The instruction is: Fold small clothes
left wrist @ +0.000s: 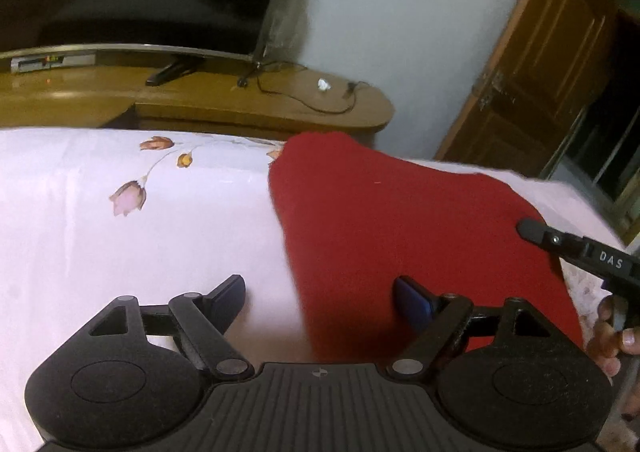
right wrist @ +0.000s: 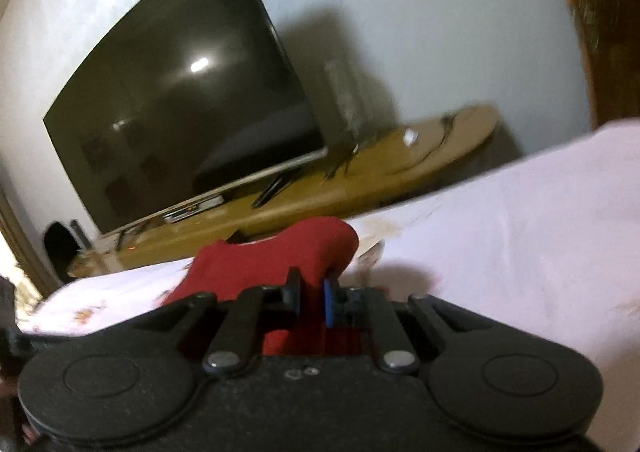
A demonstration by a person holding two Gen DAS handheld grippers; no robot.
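Observation:
A small red garment (left wrist: pixel 380 228) lies on a pale pink floral bedsheet (left wrist: pixel 120 236), right of centre in the left wrist view. My left gripper (left wrist: pixel 320 302) is open and empty, low over the garment's near left edge, one finger over the sheet and one over the cloth. My right gripper (right wrist: pixel 311 294) is shut on the red garment (right wrist: pixel 280 256), pinching its edge and lifting a fold. That gripper's finger also shows at the garment's right edge in the left wrist view (left wrist: pixel 560 242).
A wooden TV stand (left wrist: pixel 248 104) with a large dark television (right wrist: pixel 180 108), cables and a small white scrap stands just beyond the bed. A wooden door (left wrist: pixel 540 64) is at the right. The person's hand (left wrist: pixel 612 336) shows at the far right.

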